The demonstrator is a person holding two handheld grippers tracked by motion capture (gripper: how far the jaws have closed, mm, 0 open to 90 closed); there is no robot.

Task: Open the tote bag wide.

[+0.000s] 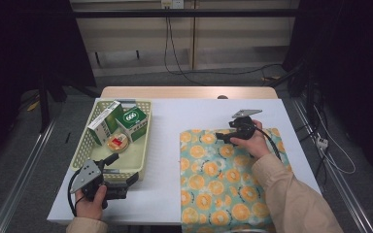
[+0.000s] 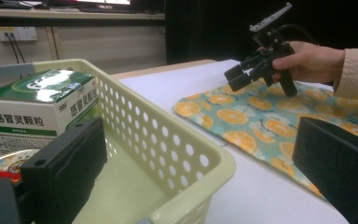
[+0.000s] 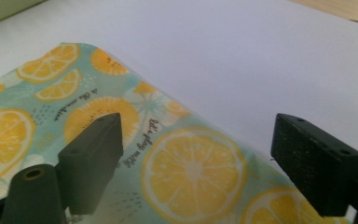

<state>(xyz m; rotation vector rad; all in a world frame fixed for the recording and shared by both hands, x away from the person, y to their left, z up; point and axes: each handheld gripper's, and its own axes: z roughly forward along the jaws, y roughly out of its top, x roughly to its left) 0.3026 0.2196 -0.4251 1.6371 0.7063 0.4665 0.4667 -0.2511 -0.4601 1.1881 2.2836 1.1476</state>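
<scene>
A cloth (image 1: 218, 184) printed with orange slices lies flat on the right half of the white table (image 1: 184, 116). My right gripper (image 1: 222, 138) hovers over the cloth's far edge, pointing left. In the right gripper view its jaws (image 3: 205, 154) stand open above the cloth (image 3: 37, 121) with nothing between them. My left gripper (image 1: 121, 169) is at the near right corner of the pale green basket (image 1: 148, 131). It is open, one jaw inside the basket (image 2: 168, 112) and one outside, straddling the wall without touching it. The right gripper (image 2: 237, 78) also shows there, above the cloth (image 2: 261, 116).
The basket holds a tall green and white medicine box (image 1: 104, 121), a second green box (image 1: 135, 122) and a small round tin (image 1: 118, 142). The nearer box (image 2: 37, 107) stands just beyond my left jaw. Bare tabletop separates basket and cloth.
</scene>
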